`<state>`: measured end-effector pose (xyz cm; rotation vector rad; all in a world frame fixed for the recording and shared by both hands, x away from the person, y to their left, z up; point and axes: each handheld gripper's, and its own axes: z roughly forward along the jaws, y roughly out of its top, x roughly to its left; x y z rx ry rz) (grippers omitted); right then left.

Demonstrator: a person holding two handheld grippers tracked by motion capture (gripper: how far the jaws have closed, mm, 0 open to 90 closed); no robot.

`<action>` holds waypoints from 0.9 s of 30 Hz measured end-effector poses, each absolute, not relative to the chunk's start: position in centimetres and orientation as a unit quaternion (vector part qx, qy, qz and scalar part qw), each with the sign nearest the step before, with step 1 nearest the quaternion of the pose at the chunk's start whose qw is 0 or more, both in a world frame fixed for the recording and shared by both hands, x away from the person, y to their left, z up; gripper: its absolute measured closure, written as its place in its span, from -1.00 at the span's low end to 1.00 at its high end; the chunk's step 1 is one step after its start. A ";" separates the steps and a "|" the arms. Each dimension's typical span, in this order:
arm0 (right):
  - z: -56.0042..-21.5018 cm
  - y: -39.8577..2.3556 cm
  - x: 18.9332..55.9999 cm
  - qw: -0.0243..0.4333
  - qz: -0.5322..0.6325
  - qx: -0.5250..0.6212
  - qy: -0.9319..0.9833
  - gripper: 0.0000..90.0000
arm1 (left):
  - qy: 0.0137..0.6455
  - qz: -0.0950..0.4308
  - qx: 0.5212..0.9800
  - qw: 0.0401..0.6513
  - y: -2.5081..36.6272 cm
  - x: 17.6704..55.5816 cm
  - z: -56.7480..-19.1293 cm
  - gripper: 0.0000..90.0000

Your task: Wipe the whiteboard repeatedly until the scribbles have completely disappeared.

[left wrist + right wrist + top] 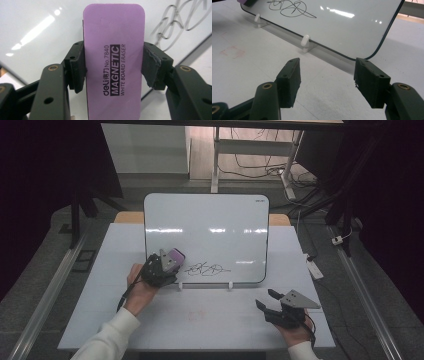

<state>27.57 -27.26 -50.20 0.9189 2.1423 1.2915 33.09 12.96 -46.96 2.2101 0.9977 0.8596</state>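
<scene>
Up close, purple eraser (114,60), black "MAGNETIC" lettering

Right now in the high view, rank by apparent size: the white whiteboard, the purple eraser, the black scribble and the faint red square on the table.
1. White whiteboard
2. Black scribble
3. Purple eraser and faint red square: look alike, unranked; the left gripper partly hides the eraser.

One whiteboard (220,227) stands on one white table (115,320); one purple eraser (113,60); one black scribble (206,269) on the board; two white clip feet (305,43) under its lower edge; two grippers, the left gripper (113,66) and the right gripper (325,82); perhaps one faint red mark (196,314) on the tabletop.
</scene>
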 end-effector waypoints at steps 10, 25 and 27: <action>-50.2 -27.1 27.6 0.236 0.471 0.333 0.782 -0.17 | 0.341 0.283 0.840 0.313 7.7 33.5 -47.5 -0.07; -50.1 -27.3 27.5 0.238 0.472 0.336 0.779 -0.17 | 0.421 0.313 0.786 0.326 16.2 33.7 -46.1 -0.07; -50.1 -27.3 27.5 0.238 0.472 0.336 0.780 -0.17 | 0.415 0.322 0.789 0.318 15.4 33.6 -46.2 -0.07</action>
